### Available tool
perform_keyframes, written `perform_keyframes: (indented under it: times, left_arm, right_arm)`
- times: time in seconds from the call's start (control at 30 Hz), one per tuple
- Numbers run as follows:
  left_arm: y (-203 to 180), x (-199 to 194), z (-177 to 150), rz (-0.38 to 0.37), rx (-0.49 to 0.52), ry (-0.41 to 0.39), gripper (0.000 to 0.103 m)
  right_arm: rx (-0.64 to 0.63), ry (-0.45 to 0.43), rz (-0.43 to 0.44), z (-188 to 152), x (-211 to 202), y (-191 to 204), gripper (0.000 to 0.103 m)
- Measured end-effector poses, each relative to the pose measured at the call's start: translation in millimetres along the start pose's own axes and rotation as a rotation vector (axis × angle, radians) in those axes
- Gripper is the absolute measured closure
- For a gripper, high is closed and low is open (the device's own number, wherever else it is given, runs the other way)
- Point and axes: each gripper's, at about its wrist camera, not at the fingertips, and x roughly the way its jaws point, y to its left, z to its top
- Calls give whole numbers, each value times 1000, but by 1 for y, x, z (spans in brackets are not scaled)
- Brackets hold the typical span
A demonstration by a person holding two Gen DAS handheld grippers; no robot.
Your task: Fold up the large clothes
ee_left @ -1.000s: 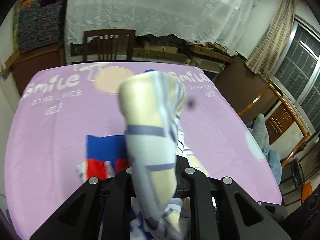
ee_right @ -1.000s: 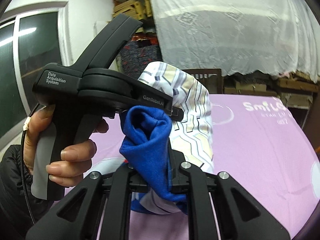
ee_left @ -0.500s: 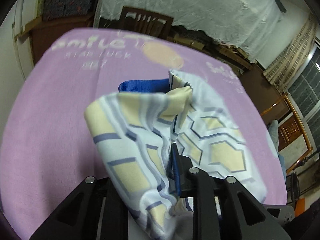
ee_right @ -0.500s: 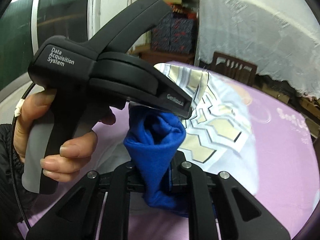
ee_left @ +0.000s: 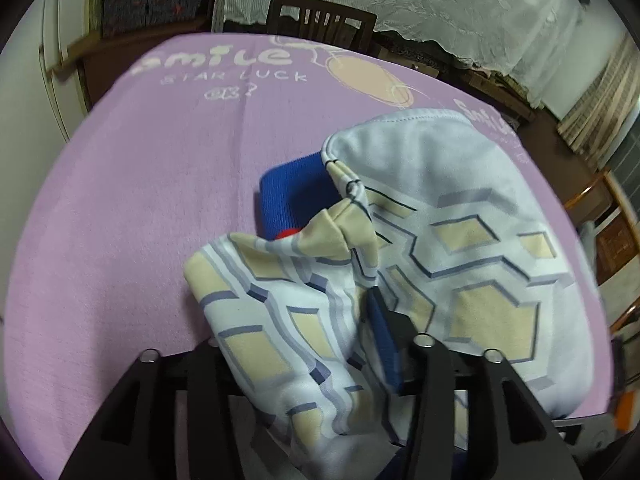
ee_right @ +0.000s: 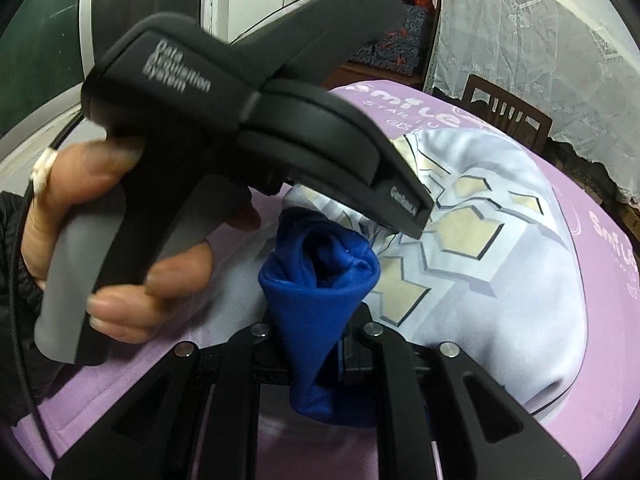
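Observation:
A large white garment with a yellow and grey hexagon print and a blue ribbed hem lies spread on the purple table cover. My left gripper is low over its near edge. Its jaws are opening, and a loose fold of the printed cloth lies between the fingers without being pinched. In the right wrist view the same garment spreads out to the right. My right gripper is shut on a bunched blue part of it. The left gripper, held by a hand, points down at the cloth just beyond.
A dark wooden chair stands at the far edge of the table, with a white lace cloth hanging behind it. Wooden furniture stands off the right side. Bare purple cover stretches to the left and far side of the garment.
Both grippers have come down toward the table with the garment. The printed cloth, held up in a bunch before, now lies spread on the cover. The left jaws have widened.

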Motion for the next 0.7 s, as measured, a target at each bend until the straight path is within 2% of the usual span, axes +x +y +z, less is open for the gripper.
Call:
perform_keyframes:
  times: [0.07, 0.1, 0.2, 0.27, 0.33, 0.53, 0.6, 0.7]
  left_arm:
    - [0, 1, -1, 78, 3, -15, 17]
    - [2, 1, -1, 102, -6, -17, 12]
    - [13, -3, -1, 97, -52, -26, 11]
    - [18, -9, -1, 105, -75, -41, 11]
    - [18, -18, -2, 126, -77, -63, 12]
    - [12, -60, -8, 200, -90, -189, 13]
    - [6, -77, -10, 200, -89, -244, 13]
    - [-10, -92, -6, 173, -74, -298, 13]
  right_arm:
    - [6, 4, 13, 2, 0, -4, 92]
    - [11, 7, 28, 2, -1, -6, 91]
    - [35, 2, 105, 0, -13, -7, 79]
    - [44, -19, 144, -3, -26, -8, 64]
    - [50, -51, 160, -7, -43, -8, 58]
    - [153, -172, 181, -7, -90, -47, 60]
    - [182, -195, 167, -5, -103, -53, 71]
    - [219, -199, 121, 10, -101, -79, 86]
